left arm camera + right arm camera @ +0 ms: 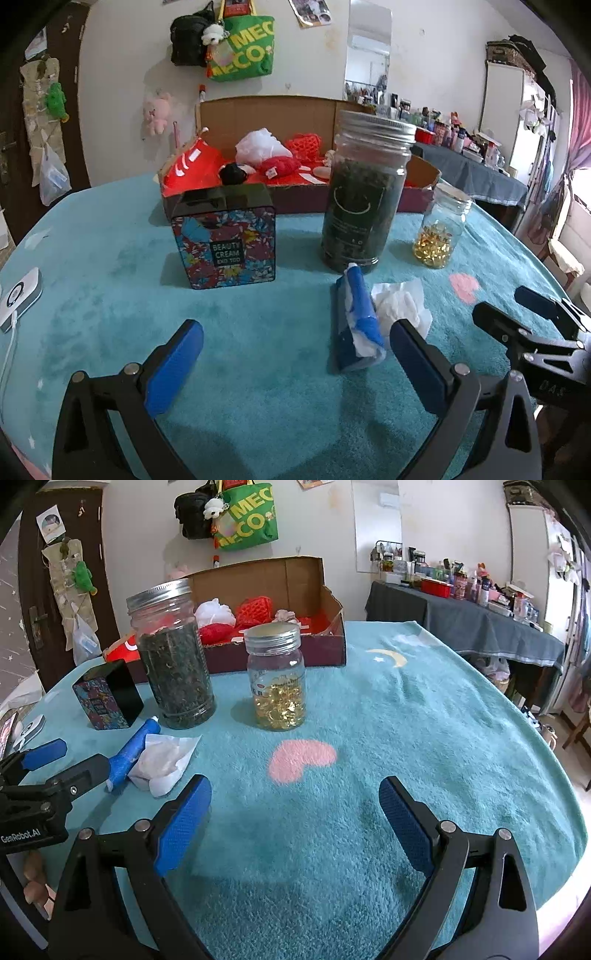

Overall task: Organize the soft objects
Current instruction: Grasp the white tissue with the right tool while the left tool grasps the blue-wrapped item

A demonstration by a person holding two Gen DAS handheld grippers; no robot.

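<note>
A round table under a fluffy teal cloth (258, 332) fills both views. At its far side sits an open cardboard box (295, 114) holding red and white soft items. In front of the box stands a tall jar of dark leaves (364, 192), the landmark here. Left of the jar is a floral tin (225, 247); right of it, a smaller jar of gold capsules (439, 232). Just in front of the tall jar lies a blue tissue pack (356, 321), its long axis running from the jar's base toward the camera, with a crumpled white tissue (400, 304) touching its right side. The left gripper (295, 354) hovers over the cloth nearer than the jar, jaws spread wide and empty; the pack lies just inside its right finger. The right gripper (295, 812) is also wide open, holding nothing, over bare cloth near a pink heart (301, 758), with the pack and tissue well off to its left.
</note>
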